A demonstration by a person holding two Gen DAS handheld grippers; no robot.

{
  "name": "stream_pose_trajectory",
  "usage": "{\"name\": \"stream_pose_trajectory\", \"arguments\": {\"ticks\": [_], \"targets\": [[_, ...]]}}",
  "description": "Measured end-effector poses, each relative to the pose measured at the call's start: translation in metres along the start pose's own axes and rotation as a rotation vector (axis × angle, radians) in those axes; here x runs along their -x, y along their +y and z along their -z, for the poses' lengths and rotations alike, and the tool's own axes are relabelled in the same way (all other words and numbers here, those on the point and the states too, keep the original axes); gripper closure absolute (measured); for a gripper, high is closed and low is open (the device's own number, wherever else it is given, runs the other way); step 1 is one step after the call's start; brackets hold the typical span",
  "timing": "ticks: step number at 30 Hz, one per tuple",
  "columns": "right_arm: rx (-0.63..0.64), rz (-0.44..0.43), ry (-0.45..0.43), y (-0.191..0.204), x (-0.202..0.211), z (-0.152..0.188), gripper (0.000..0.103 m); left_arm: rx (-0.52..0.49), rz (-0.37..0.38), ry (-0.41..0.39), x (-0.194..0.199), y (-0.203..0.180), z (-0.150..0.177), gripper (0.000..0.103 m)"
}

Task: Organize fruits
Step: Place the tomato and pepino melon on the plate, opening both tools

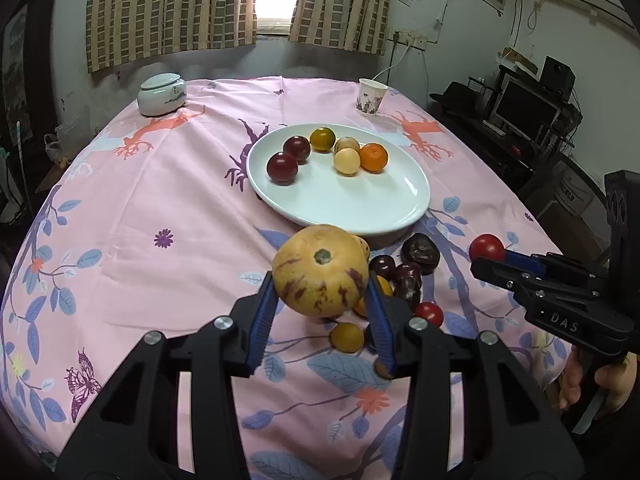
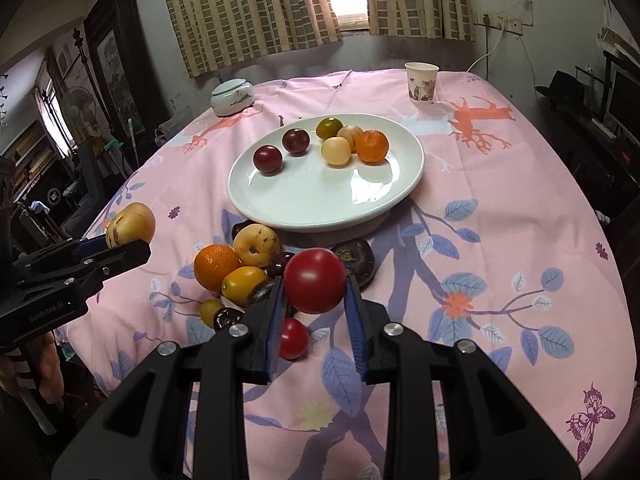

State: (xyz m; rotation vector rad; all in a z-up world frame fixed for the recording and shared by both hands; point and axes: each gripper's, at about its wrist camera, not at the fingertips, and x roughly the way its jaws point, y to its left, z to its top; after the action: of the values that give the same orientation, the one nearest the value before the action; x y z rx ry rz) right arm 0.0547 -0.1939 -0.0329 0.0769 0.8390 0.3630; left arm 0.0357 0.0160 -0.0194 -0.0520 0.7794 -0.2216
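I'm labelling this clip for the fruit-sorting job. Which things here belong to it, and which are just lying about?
Job:
left gripper holding yellow fruit
right gripper holding red tomato
white plate
loose fruit pile

Lying about:
lidded jar
paper cup

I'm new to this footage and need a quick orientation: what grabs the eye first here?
Each gripper holds a fruit above the pink tablecloth: the left gripper a yellow purple-streaked fruit, the right gripper a red tomato. Beyond them, the white plate holds six fruits, with a loose fruit pile before it.
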Motion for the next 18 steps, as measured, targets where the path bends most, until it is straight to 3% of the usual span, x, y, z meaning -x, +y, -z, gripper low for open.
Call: {"name": "stream_pose_trajectory", "arguments": {"ticks": [18], "targets": [[0.002, -0.006, 0.002, -0.0034, -0.0011, -0.005, 0.073, 0.002, -0.006, 0.017, -0.0105, 0.0021, -0.005, 0.059]]}}
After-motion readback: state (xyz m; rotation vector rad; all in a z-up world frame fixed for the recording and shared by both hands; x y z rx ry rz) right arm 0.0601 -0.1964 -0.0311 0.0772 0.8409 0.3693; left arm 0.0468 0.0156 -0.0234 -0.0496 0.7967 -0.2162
